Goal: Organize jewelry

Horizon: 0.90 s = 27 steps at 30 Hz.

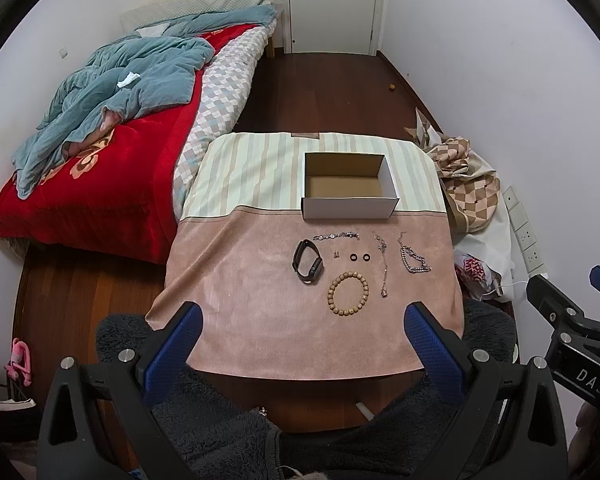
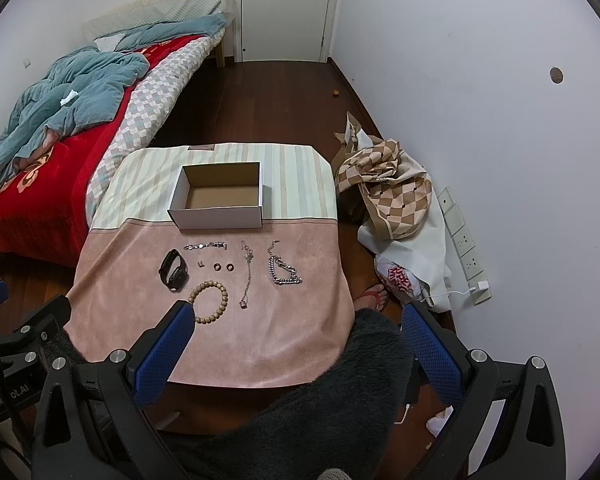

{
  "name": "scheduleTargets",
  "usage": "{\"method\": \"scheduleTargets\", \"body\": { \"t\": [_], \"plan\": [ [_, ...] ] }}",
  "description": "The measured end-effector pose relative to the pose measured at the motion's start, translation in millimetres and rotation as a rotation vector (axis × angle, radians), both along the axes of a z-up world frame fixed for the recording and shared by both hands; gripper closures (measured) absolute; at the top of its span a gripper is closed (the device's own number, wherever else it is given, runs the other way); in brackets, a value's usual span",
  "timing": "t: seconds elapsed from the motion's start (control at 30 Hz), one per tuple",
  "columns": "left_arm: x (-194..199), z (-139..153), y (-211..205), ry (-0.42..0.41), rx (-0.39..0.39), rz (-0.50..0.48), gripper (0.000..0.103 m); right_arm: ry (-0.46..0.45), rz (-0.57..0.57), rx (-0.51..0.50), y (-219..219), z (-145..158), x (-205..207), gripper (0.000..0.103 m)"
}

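Note:
An open white cardboard box [image 1: 350,184] [image 2: 219,196] stands empty on the cloth-covered table [image 1: 240,312] [image 2: 280,340]. In front of it lie a black smartwatch [image 1: 308,266] [image 2: 174,269], a wooden bead bracelet [image 1: 348,294] [image 2: 212,303], a thin silver bracelet [image 1: 336,236] [image 2: 205,246], two dark rings [image 1: 359,257] [image 2: 223,267], a small earring pair [image 1: 336,255], a thin pendant necklace [image 1: 383,264] [image 2: 247,276] and a chunky silver chain [image 1: 414,260] [image 2: 284,270]. My left gripper [image 1: 304,320] and right gripper [image 2: 300,320] are both open and empty, held above the table's near edge.
A bed [image 1: 100,128] with red and teal blankets stands to the left. A checkered cloth pile [image 2: 392,192] and bags lie on the floor to the right by the wall. A power strip [image 2: 464,240] runs along the wall. A closed door [image 2: 288,8] is at the back.

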<state>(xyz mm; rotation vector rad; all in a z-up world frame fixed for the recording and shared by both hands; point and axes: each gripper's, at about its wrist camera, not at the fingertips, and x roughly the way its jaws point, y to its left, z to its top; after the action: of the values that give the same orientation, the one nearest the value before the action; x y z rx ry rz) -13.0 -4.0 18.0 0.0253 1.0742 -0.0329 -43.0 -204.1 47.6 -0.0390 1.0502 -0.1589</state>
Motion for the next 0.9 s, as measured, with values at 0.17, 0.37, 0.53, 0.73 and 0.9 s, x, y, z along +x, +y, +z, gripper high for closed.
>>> {"method": "scheduleTargets", "body": {
  "t": [0.17,0.37,0.53,0.73,0.9],
  "plan": [
    [-1.3,1.6,-1.4,-0.007,0.002,-0.002,0.0,-0.006,0.0,-0.002,-1.0,2.6,-1.3,0.0],
    [-4.3,4.8,-2.8,-0.019,0.0,-0.007,0.0,-0.022,-0.004,-0.004,-1.3,7.4,-4.0,0.0],
    [-2.9,2.8,-1.1,-0.032,-0.001,0.009,0.0,-0.033,-0.012,0.01,-4.5,6.9,-3.9,0.0],
    [25.4,-25.3,18.1,-0.026,0.037,0.087,0.0,-0.019,-0.036,0.013,-7.6,-18.0,12.3,0.0],
    [55.7,-82.2,38.0,0.063,0.093,0.143,0.0,0.055,-0.034,0.025,-3.5,-70.0,39.0,0.0]
  ]
}}
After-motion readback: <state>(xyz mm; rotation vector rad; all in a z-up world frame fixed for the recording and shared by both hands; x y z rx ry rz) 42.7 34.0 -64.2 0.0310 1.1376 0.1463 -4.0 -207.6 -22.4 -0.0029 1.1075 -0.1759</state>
